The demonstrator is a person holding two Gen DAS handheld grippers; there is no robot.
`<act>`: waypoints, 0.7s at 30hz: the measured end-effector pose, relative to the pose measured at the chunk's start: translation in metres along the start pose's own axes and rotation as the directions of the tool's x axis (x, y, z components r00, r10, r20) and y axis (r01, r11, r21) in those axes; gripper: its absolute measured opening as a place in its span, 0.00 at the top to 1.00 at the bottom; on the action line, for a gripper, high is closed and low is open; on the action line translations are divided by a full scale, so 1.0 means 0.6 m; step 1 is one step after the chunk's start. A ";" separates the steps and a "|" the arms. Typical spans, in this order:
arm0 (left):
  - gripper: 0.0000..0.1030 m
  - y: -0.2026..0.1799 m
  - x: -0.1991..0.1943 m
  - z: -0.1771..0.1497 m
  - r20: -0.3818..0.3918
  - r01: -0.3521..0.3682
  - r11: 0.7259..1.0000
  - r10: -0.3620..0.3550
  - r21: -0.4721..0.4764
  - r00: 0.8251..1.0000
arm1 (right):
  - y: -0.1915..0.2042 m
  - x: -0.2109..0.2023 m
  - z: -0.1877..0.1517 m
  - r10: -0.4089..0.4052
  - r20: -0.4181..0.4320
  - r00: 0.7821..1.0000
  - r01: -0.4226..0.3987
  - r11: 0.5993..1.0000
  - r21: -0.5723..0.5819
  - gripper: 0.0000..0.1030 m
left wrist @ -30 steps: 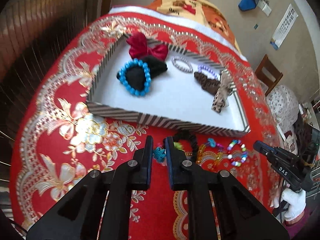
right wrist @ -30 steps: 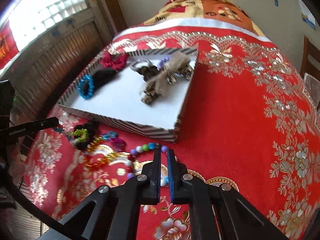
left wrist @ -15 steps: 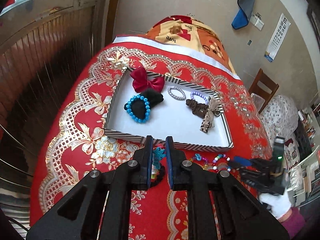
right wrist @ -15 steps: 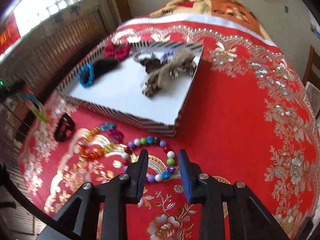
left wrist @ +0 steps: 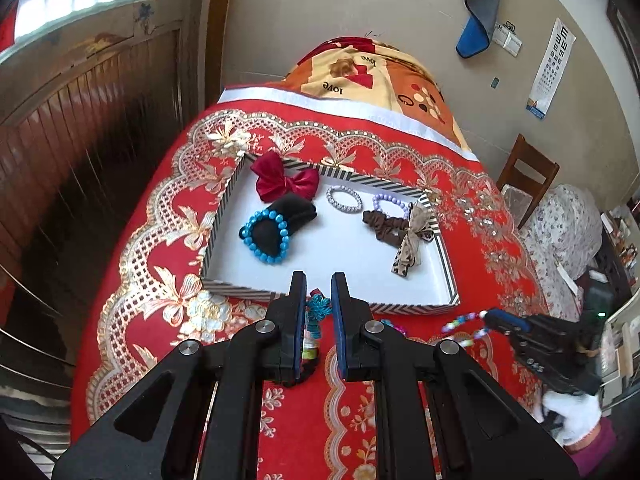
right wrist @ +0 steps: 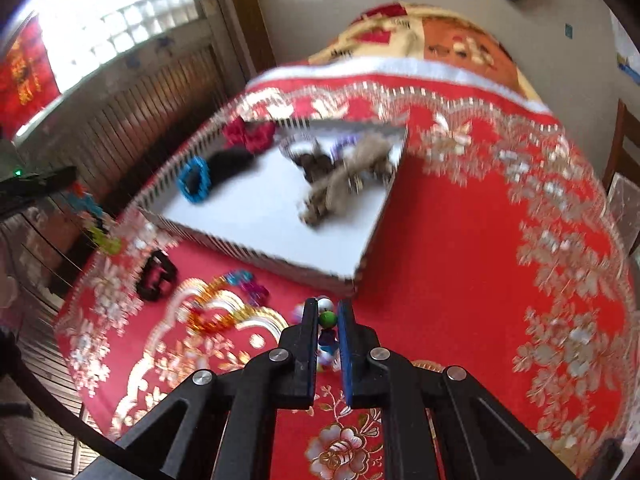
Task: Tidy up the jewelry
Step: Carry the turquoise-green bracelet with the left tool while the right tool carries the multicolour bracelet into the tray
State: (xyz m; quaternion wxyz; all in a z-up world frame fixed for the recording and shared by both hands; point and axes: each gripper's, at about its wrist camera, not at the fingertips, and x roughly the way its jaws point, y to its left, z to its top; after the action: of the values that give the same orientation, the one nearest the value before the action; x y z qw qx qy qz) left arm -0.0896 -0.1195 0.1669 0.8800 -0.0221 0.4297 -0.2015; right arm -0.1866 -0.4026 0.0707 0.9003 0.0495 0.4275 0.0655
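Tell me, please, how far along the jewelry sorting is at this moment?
Partly done. The striped tray already holds several pieces, such as the blue bead bracelet and red bow. In hand: the left gripper grips a teal ornament, and the right gripper grips a multicolour bead bracelet. Left on the cloth: a black scrunchie and orange and purple pieces.

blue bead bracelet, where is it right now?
In the left wrist view the blue bead bracelet lies in the striped tray, left half, looped over a black pouch just below the red bow.
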 end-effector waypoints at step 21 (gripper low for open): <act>0.89 -0.044 0.049 0.049 0.016 -0.047 0.994 0.045 0.104 0.999 | 0.047 -0.043 0.100 0.043 0.101 0.994 -0.036 0.997 -0.068 0.92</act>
State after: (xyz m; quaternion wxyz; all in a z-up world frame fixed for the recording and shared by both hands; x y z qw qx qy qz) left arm -0.0596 -0.1585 0.1691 0.8871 0.0323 0.4132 -0.2031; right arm -0.1583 -0.3806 0.1320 0.9207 0.0313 0.3772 0.0946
